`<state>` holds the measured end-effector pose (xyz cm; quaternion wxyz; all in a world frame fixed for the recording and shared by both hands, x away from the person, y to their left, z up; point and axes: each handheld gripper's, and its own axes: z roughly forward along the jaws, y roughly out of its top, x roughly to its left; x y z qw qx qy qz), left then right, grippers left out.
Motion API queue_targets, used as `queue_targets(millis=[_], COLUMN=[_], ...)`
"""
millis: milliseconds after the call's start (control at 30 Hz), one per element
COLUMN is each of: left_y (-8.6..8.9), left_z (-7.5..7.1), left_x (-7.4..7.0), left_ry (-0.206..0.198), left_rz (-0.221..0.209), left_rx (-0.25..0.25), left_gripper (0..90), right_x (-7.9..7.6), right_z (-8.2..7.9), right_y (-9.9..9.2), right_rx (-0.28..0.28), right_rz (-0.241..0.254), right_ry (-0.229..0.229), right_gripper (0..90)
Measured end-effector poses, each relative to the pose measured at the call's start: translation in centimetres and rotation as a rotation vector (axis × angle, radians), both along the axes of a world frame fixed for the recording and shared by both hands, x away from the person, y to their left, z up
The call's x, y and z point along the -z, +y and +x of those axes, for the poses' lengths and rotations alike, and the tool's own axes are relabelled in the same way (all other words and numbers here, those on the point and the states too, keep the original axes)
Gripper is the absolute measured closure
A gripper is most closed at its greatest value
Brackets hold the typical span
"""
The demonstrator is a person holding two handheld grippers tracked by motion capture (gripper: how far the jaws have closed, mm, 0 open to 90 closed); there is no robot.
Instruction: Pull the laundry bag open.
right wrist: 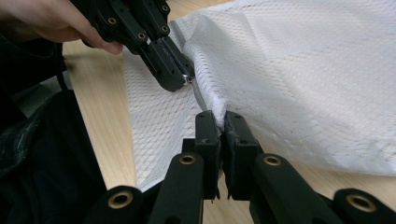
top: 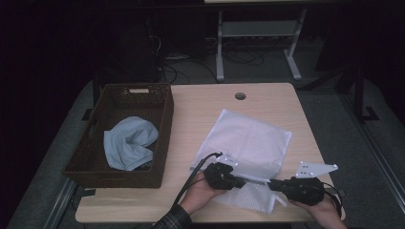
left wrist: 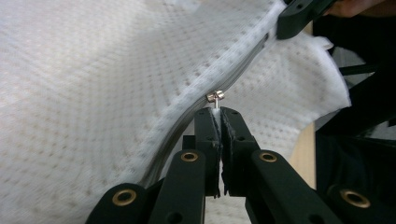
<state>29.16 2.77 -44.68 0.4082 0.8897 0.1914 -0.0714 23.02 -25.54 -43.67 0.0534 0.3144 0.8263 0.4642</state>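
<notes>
The mesh bag [top: 248, 143] is white, with a fine grid of small holes that shows as dotted rows in the left gripper view and as a diamond weave in the right gripper view; its zipper [left wrist: 233, 77] runs as a grey band, and the zipper pull [left wrist: 215, 96] is silver metal. The left gripper [top: 243, 181] and the right gripper [top: 272, 183] are black – with brass-coloured rivets along the jaws. The table [top: 200, 105] under the bag is pale wood grain. Left of the bag, the basket [top: 165, 119] is dark brown wicker, and the cloth [top: 128, 143] in it is light blue. The sleeve [top: 173, 220] near the bag is dark plaid.
</notes>
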Motion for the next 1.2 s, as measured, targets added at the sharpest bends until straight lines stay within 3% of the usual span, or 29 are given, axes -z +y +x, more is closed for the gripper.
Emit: queue_targets(millis=[533, 933, 1200], left_y=[0.6, 1.4, 2.0], left_z=[0.0, -0.3, -0.3], left_x=[0.0, -0.5, -0.1], left_ry=[0.002, 0.028, 0.006], left_rz=[0.003, -0.019, -0.020], left_rx=[-0.013, -0.005, -0.008], left_gripper=[86.9, 86.9, 86.9], right_x=[0.0, 0.0, 0.0], right_z=[0.1, 0.2, 0.1], right_y=[-0.2, -0.2, 0.1], right_rx=[0.013, 0.014, 0.007], right_rz=[-0.005, -0.001, -0.012], right_ry=[0.001, 0.001, -0.012], right_gripper=[85.2, 85.2, 85.2])
